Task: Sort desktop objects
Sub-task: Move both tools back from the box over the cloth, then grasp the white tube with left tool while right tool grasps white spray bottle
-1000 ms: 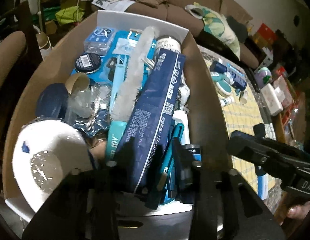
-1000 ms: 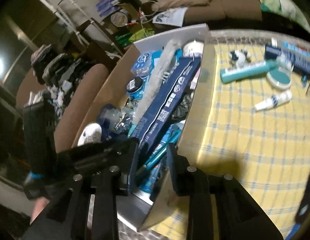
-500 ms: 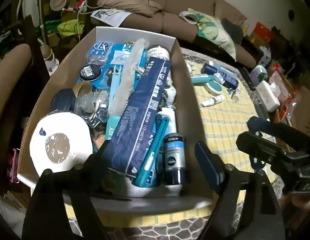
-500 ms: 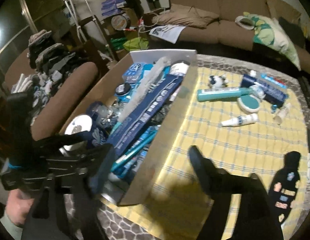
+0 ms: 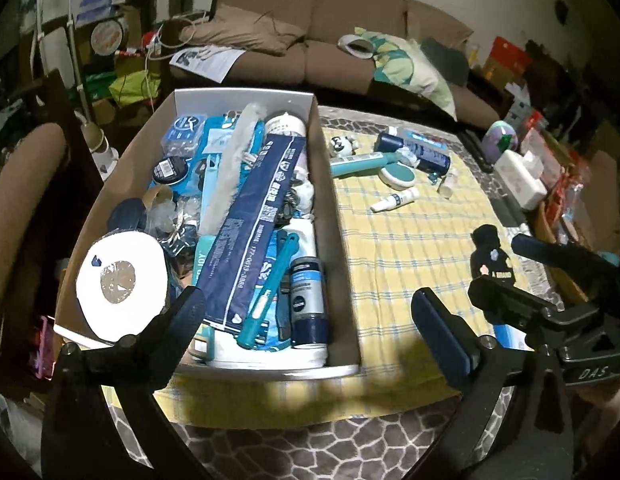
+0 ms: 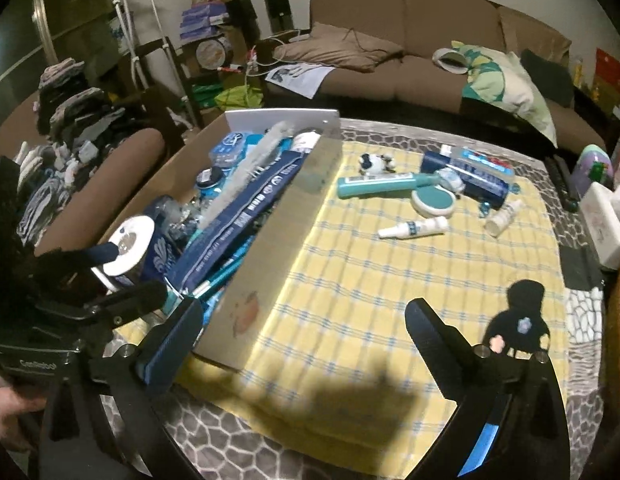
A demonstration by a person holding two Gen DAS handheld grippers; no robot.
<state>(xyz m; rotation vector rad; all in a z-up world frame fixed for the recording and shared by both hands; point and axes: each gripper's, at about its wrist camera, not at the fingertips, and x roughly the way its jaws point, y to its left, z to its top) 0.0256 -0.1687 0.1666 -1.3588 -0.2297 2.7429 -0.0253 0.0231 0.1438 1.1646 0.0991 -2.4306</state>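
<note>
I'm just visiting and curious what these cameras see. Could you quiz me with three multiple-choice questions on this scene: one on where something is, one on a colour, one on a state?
1. Where is the toilet paper roll?
A. on the sofa
B. in the cardboard box, near corner
C. on the checked cloth

2. What colour is the checked tablecloth?
A. red and black
B. plain white
C. yellow with blue lines

3. How do the jaws of the left gripper stand?
A. spread wide, nothing between the pads
B. clamped on a bottle
C. closed on the box wall

Answers:
1 B: the roll lies inside the box at its near left corner.
2 C: both views show yellow squares with blue stripes.
3 A: the jaws have just been opening and grip nothing.
</note>
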